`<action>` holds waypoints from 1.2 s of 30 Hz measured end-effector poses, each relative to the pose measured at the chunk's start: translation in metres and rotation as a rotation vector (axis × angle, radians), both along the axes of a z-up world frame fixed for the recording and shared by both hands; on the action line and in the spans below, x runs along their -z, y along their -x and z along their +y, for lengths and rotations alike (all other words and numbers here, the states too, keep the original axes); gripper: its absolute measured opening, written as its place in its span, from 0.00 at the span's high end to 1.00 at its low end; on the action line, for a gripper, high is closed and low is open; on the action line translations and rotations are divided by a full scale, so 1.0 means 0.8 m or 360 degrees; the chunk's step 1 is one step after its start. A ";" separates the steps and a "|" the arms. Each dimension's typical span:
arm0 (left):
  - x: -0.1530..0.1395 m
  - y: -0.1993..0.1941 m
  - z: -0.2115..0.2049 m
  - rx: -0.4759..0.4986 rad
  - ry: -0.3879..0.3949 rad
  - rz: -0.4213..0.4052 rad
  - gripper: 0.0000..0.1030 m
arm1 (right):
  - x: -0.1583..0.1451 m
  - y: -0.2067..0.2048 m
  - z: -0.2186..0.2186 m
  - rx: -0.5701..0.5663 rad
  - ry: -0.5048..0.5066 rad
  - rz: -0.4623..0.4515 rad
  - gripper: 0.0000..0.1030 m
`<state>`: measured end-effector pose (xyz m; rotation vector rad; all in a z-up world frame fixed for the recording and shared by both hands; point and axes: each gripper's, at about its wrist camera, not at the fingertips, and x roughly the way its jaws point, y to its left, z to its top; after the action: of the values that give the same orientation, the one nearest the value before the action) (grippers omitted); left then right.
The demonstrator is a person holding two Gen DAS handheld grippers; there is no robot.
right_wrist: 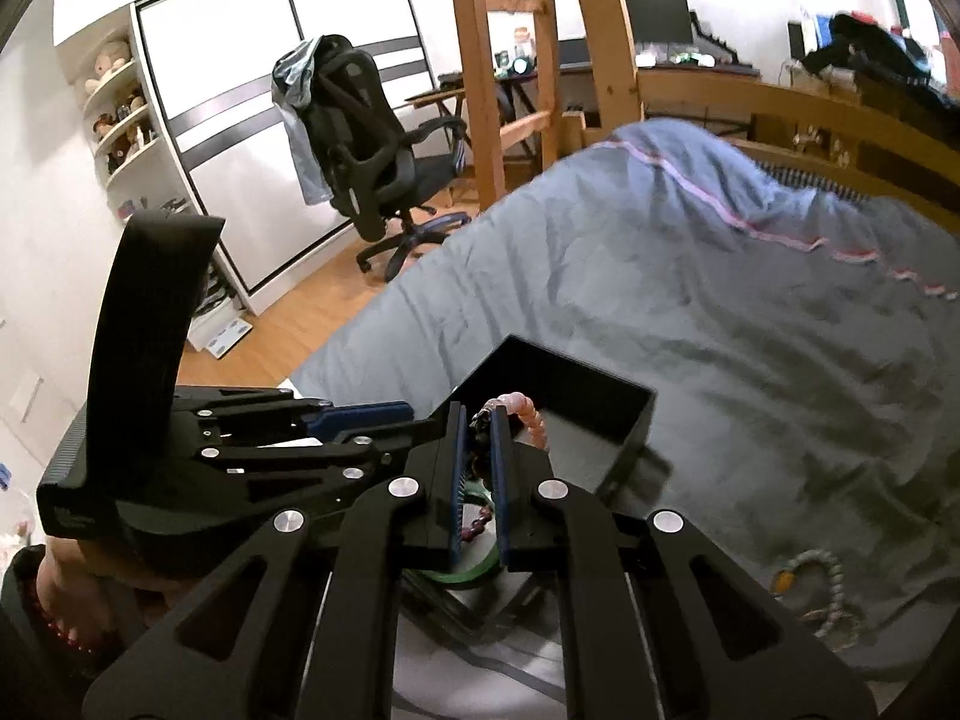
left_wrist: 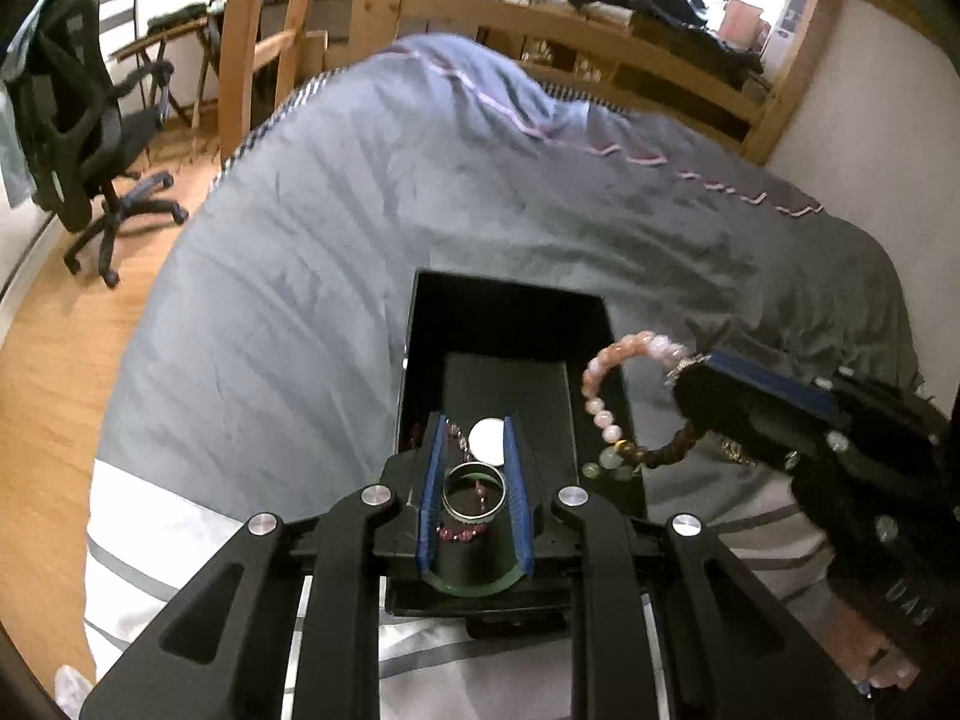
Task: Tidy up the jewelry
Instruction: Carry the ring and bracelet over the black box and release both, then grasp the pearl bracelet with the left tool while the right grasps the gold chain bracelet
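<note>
Left claw (left_wrist: 474,501): parted, straddling green bangle (left_wrist: 474,493) inside black box (left_wrist: 510,306), gripping nothing | Right claw (right_wrist: 477,480): closed on pink bead bracelet (left_wrist: 603,396), dangling over box's right rim | Relation: box interior lies just left of bracelet, right claw nearer.

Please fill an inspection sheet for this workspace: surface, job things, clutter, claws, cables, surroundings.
Surface: grey quilt on a bed, wrinkled.
Job's things: black jewelry box, open; inside it a green bangle, a white round piece and a dark red bead bracelet. Pink bead bracelet hangs beside the box.
Clutter: pale green bead bracelet lying on the quilt.
Claws: left claw open over the box; right claw shut on the pink bead bracelet.
Cables: nothing seen.
Surroundings: office chair, wooden bed frame, wood floor.
</note>
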<state>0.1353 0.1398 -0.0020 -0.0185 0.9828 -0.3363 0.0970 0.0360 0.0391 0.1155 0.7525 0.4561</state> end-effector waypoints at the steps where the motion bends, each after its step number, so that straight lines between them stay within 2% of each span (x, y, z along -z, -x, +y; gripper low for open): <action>1: 0.002 -0.001 0.000 0.0000 -0.0002 0.0010 0.82 | 0.004 -0.002 0.002 -0.0007 -0.0018 0.0017 0.91; 5: 0.007 -0.003 0.002 -0.0009 0.0004 0.0025 0.81 | 0.019 -0.008 0.006 -0.0019 -0.0040 0.0068 0.91; 6: 0.007 -0.002 0.003 -0.0019 0.0001 0.0011 0.80 | 0.021 -0.009 0.007 -0.0013 -0.0048 0.0080 0.88; 7: 0.008 -0.002 0.003 -0.0026 -0.0008 0.0002 0.71 | 0.021 -0.012 0.006 0.0004 -0.0053 0.0090 0.72; 8: 0.007 -0.002 0.004 -0.0039 -0.0017 -0.0010 0.57 | 0.019 -0.013 0.005 0.0017 -0.0051 0.0089 0.60; 9: 0.004 -0.001 0.007 -0.0072 -0.0024 -0.0039 0.52 | 0.015 -0.013 0.003 0.0039 -0.0049 0.0074 0.43; 10: 0.001 -0.001 0.010 -0.0093 -0.0018 -0.0055 0.42 | 0.007 -0.011 -0.004 0.0083 -0.0049 0.0026 0.30; 12: -0.005 0.002 0.014 -0.0128 0.0017 -0.0094 0.36 | -0.010 -0.005 -0.020 0.0116 -0.0080 -0.0059 0.19; 14: -0.007 0.005 0.014 -0.0147 0.0017 -0.0120 0.26 | -0.026 -0.001 -0.035 0.0179 -0.0028 -0.0113 0.11; 15: -0.009 0.008 0.010 -0.0147 0.0009 -0.0142 0.23 | -0.032 0.002 -0.041 0.0206 -0.0007 -0.0136 0.10; 16: -0.010 0.010 0.005 -0.0149 -0.0002 -0.0159 0.14 | -0.040 0.007 -0.050 0.0233 0.0021 -0.0165 0.07; 17: -0.012 0.014 -0.003 -0.0153 -0.0013 -0.0187 0.08 | -0.046 0.011 -0.061 0.0252 0.0051 -0.0182 0.05; 21: -0.013 0.026 -0.043 -0.0090 0.0029 -0.0249 0.08 | -0.059 0.026 -0.109 0.0369 0.0201 -0.0218 0.04; 23: -0.008 0.033 -0.076 0.0002 0.0087 -0.0246 0.08 | -0.059 0.031 -0.138 0.0422 0.0236 -0.0201 0.04; 26: -0.002 0.047 -0.122 0.0131 0.0019 -0.0287 0.08 | -0.054 0.040 -0.186 0.0505 0.0249 -0.0162 0.04; 28: 0.000 0.063 -0.152 0.0122 -0.0067 -0.0389 0.08 | -0.049 0.047 -0.218 0.0550 0.0243 -0.0135 0.04; 31: 0.010 0.078 -0.188 0.0190 -0.0002 -0.0372 0.08 | -0.033 0.054 -0.258 0.0603 0.0219 -0.0082 0.04; 33: 0.022 0.084 -0.215 0.0260 -0.0028 -0.0363 0.08 | -0.017 0.059 -0.280 0.0640 0.0176 -0.0040 0.04; 35: 0.033 0.081 -0.239 0.0312 -0.0095 -0.0360 0.08 | 0.001 0.062 -0.297 0.0643 0.0121 0.0009 0.09; 36: 0.039 0.079 -0.246 0.0322 -0.0117 -0.0352 0.09 | 0.014 0.065 -0.304 0.0626 0.0107 0.0032 0.18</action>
<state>0.0724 -0.0571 -0.0331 0.1825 0.7778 -0.4773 0.0448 -0.2074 0.0277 0.2011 0.7427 0.0554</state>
